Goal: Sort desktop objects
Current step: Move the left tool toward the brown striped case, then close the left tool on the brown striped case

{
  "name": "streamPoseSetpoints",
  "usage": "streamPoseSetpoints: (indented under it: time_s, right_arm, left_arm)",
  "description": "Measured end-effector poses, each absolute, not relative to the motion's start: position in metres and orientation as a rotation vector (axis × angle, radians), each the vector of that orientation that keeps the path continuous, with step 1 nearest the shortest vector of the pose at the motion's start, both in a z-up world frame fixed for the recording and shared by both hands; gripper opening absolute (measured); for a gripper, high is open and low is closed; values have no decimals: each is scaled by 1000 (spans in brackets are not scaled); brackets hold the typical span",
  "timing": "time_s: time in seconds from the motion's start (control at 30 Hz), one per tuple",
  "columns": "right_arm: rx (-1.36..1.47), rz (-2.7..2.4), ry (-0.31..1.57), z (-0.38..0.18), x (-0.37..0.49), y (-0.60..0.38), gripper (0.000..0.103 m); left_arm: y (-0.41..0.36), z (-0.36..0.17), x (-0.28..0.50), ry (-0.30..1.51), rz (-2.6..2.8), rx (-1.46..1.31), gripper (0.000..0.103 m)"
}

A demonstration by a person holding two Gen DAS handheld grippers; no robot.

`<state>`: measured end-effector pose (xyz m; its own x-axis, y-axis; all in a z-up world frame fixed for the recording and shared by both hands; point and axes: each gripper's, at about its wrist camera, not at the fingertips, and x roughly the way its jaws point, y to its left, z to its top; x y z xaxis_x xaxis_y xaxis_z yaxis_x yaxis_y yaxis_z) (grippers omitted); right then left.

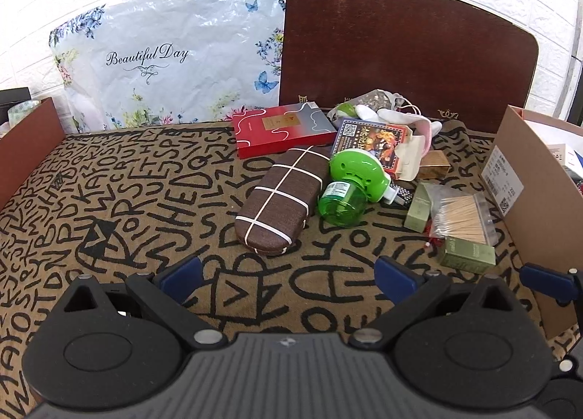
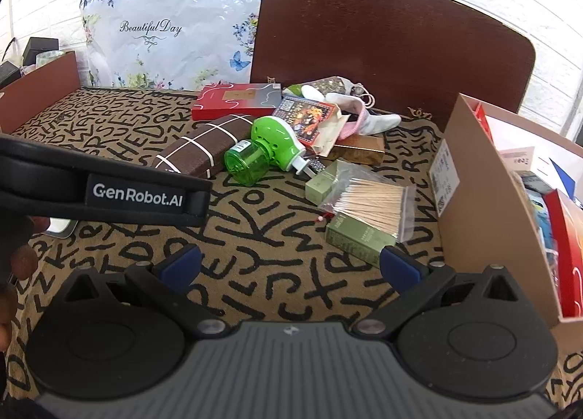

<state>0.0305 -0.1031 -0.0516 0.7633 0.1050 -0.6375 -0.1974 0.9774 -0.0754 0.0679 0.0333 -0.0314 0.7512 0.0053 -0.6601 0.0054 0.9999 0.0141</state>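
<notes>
- Both empty and spread wide: left gripper point(image 1: 288, 271), right gripper point(image 2: 289, 266), above the table point(image 1: 145, 182).
- Piled far right: brown case point(image 1: 280, 200), green bottle point(image 1: 342, 187), by cardboard box point(image 2: 492, 200).
- Best taken singly, nearest first, gripped across the narrow side.

"Beautiful Day" in script on the floral plastic bag point(image 1: 164, 54) | "GenRobot.AI" in white on the black strap point(image 2: 136, 194) | scattered black capital letters all over the tan table cloth point(image 1: 145, 171)
</notes>
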Motion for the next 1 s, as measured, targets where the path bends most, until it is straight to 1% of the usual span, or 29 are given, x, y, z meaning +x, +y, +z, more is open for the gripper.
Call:
streamPoseSetpoints:
  time_s: [0.5,1.0]
  right_arm:
    - [-219,224,688,-63,60,-75,101]
    - [-133,398,759,-95,116,-45,101]
  left_arm:
    - [60,-44,99,755,-46,-4,103]
    - [92,-60,163,804,-272,-16,102]
